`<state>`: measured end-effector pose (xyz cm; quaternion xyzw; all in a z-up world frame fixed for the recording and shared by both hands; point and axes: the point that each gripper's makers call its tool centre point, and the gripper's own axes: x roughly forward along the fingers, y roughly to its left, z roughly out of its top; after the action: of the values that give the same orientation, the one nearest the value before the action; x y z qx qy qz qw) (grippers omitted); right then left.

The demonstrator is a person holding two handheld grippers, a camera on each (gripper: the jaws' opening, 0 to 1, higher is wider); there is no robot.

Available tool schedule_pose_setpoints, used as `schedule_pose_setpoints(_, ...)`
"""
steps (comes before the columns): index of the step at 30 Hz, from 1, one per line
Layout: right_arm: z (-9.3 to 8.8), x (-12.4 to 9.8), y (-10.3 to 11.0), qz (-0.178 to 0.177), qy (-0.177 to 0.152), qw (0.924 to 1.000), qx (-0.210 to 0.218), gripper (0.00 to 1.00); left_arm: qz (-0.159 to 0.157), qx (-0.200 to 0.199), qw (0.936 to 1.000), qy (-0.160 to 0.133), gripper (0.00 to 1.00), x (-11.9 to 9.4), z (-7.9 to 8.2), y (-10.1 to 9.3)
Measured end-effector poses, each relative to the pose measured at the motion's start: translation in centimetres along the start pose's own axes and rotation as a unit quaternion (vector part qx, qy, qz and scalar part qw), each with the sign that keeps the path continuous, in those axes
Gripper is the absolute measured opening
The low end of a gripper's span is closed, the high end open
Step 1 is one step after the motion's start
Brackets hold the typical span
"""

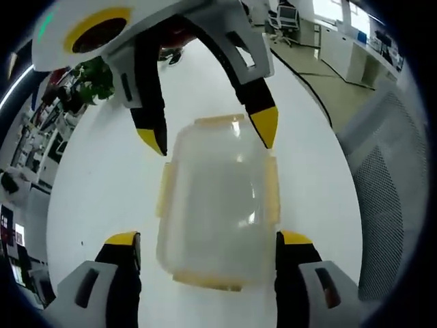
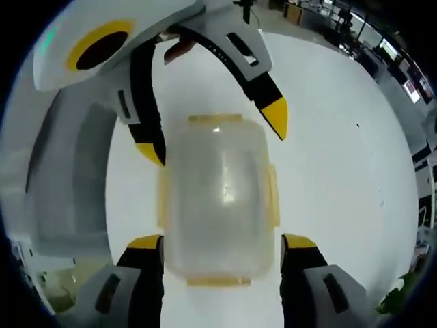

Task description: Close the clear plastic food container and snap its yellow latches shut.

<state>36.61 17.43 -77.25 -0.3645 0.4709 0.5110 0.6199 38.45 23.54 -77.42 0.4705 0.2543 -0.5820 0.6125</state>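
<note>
- In the left gripper view, the left claw (image 1: 208, 239) rises from the bottom of the frame with its two yellow-tipped black jaws spread apart, one at each side of the clear, rounded rectangular plastic food container (image 1: 217, 205); whether the tips touch it cannot be told.
- The container sits at the centre of the frame on the round white counter (image 1: 102, 184), lid on, with pale yellow latches (image 1: 164, 188) along its four edges.
- The right claw (image 1: 208, 133) reaches in from the top of the frame, jaws apart, yellow tips at the container's far corners.
- Green potted foliage (image 1: 95, 78) shows at the upper left, office chairs and desks (image 1: 290, 20) at the upper right.
- In the right gripper view, the right claw (image 2: 222, 244) comes up from the bottom, jaws apart, flanking the near end of the container (image 2: 218, 198) at the frame's centre.
- The left claw (image 2: 215, 133) enters from the top, open, tips by the far corners.
- The white counter (image 2: 341, 137) spreads to the right.
</note>
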Motion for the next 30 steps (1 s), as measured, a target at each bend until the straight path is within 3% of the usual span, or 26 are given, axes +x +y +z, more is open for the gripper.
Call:
schedule_pose_setpoints(16,-1.1,1.1,0.2,-0.037,0.013,0.9991,-0.018,0.72,-0.023,0.01,0.9995,0.018,0.83,1.5,-0.5,-0.6)
schedule_pose_setpoints(30,-0.9,1.0,0.4,-0.029,0.014,0.9991,-0.028,0.71,-0.034,0.008,0.9992,0.022,0.8,1.7,-0.8,-1.2)
